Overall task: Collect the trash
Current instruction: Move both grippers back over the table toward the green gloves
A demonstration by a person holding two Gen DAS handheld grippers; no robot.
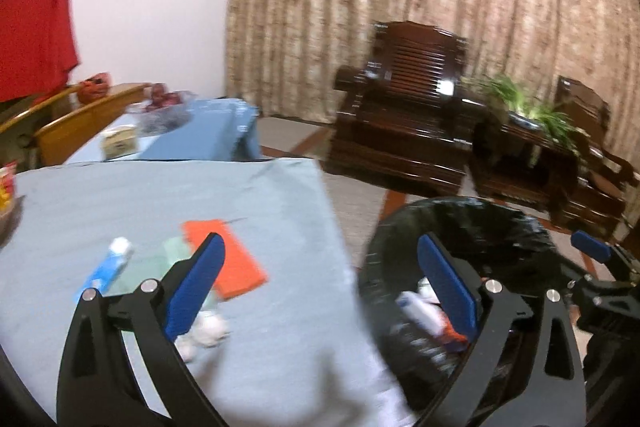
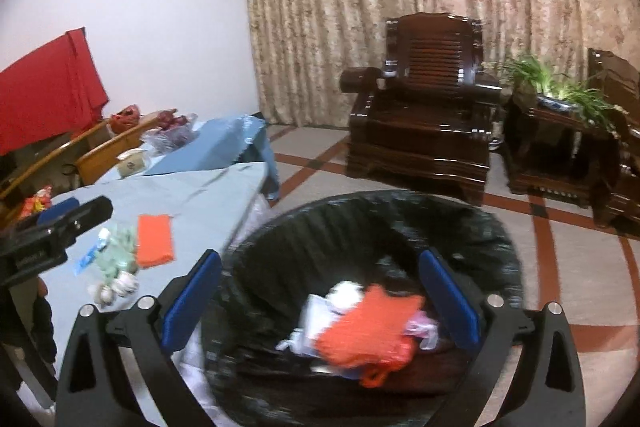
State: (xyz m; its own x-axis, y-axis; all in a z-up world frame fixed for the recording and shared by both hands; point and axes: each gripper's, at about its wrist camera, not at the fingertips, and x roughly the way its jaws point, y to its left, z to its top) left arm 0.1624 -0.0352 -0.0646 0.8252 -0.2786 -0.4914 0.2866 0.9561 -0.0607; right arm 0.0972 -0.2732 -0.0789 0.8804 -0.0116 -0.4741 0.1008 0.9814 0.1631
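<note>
Hovering with my left gripper [image 1: 320,283] and right gripper [image 2: 320,291] both spread wide and empty, I risk nudging the orange packet [image 1: 228,259] and tube [image 1: 108,267] off the table [image 1: 160,187] edge, missing the bin [image 2: 500,239].

At lower centre the bin [image 2: 372,227] gapes open beside the counter [image 2: 208,203] edge; bare cloth lies upper left, while the armchair [image 2: 424,131] blocks the upper right.

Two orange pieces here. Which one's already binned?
The crumpled orange piece lying in the black bin. The flat orange one lies on the table.
</note>
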